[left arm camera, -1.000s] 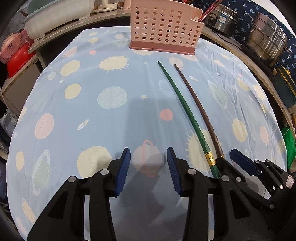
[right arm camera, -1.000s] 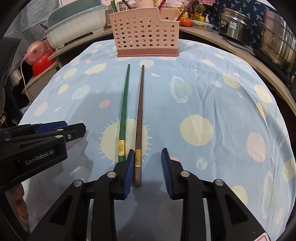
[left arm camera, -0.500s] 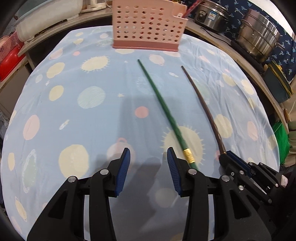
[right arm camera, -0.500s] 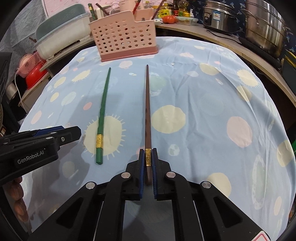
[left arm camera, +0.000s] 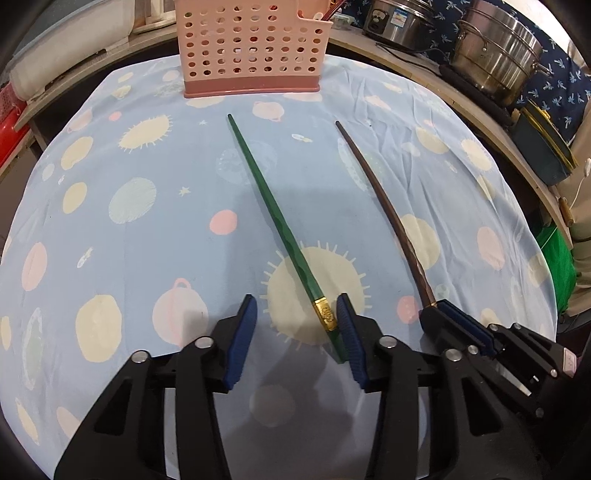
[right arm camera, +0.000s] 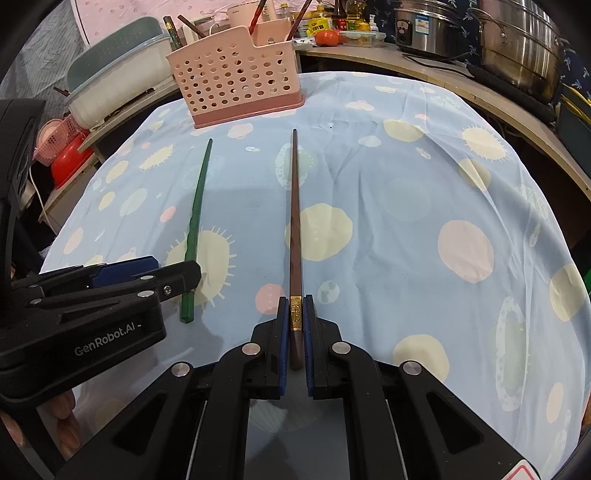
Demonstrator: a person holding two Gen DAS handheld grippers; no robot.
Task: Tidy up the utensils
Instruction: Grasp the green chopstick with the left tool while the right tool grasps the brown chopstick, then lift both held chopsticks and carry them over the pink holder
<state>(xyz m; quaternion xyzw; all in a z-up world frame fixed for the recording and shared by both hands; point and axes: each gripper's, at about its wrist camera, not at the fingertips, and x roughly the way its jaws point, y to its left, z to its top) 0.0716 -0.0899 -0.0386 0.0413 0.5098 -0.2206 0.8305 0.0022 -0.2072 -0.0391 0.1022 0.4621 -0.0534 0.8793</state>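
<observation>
A green chopstick (left arm camera: 273,218) with a gold band lies on the blue patterned tablecloth (left arm camera: 147,258). Its thick end sits between the jaws of my left gripper (left arm camera: 295,306), close to the right finger. Those jaws are closing, and the pads do not press on it. My right gripper (right arm camera: 295,306) is shut on the thick, gold-banded end of a brown chopstick (right arm camera: 294,221), whose tip points toward the pink perforated utensil basket (right arm camera: 236,81) at the far edge. The right wrist view shows the left gripper (right arm camera: 147,273) at the left, over the green chopstick (right arm camera: 197,206).
Steel pots (left arm camera: 495,62) and a rice cooker (left arm camera: 399,22) stand on the counter at the back right. A white and green tub (right arm camera: 118,81) and a red basin (right arm camera: 70,162) are at the left. The cloth drops off at the table's rounded edges.
The right gripper shut on the brown chopstick and carried it to the right, away from the green one. The left gripper moved sideways until the green chopstick's end came between its jaws.
</observation>
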